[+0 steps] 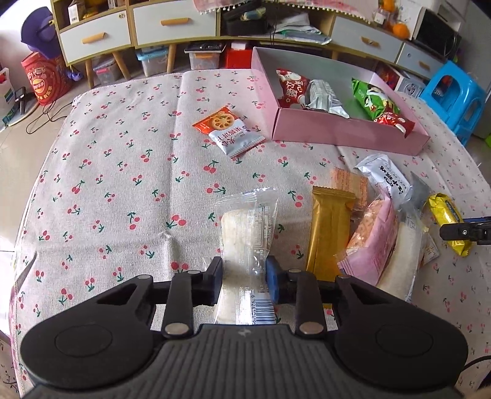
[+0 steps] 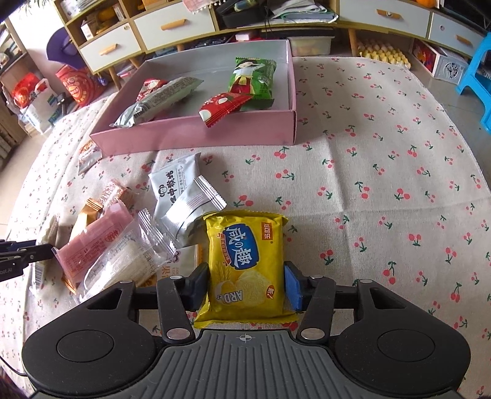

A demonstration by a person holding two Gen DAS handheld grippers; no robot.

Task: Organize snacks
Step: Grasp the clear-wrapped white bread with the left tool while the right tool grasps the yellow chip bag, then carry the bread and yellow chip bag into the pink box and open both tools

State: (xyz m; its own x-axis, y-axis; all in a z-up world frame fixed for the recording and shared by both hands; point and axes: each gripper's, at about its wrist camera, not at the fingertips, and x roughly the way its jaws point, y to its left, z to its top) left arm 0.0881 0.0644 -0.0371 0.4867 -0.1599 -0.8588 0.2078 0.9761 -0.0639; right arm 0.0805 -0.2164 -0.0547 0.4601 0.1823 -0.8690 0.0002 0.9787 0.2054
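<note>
Cherry-print cloth (image 1: 122,159) covers the table, with a low cabinet of white drawers (image 1: 172,27) behind it and a blue plastic stool (image 1: 454,95) off to one side; a pink cardboard box (image 2: 196,135) sits at the far part of the cloth, holding a green snack packet (image 2: 253,79), a silver packet (image 2: 159,101) and a small red-and-white packet (image 2: 222,107) that lies across the box's near wall. On the bare cloth near the box lies an orange-and-white biscuit packet (image 1: 228,130), apart from the rest; closer in, a loose heap holds a gold wrapper (image 1: 330,230), a pink wafer packet (image 1: 373,242) and a white packet with black print (image 1: 385,178), some overlapping. The left gripper (image 1: 244,280) is closed on a clear-wrapped pale rice cake (image 1: 245,230), its black and blue pads pressing the wrapper from both sides near the barcode end; the cake lies on the cloth just beside the gold wrapper. The right gripper (image 2: 247,284) straddles a yellow cracker packet (image 2: 245,264) at the heap's edge; its pads sit against the packet's two sides, gripping it.
</note>
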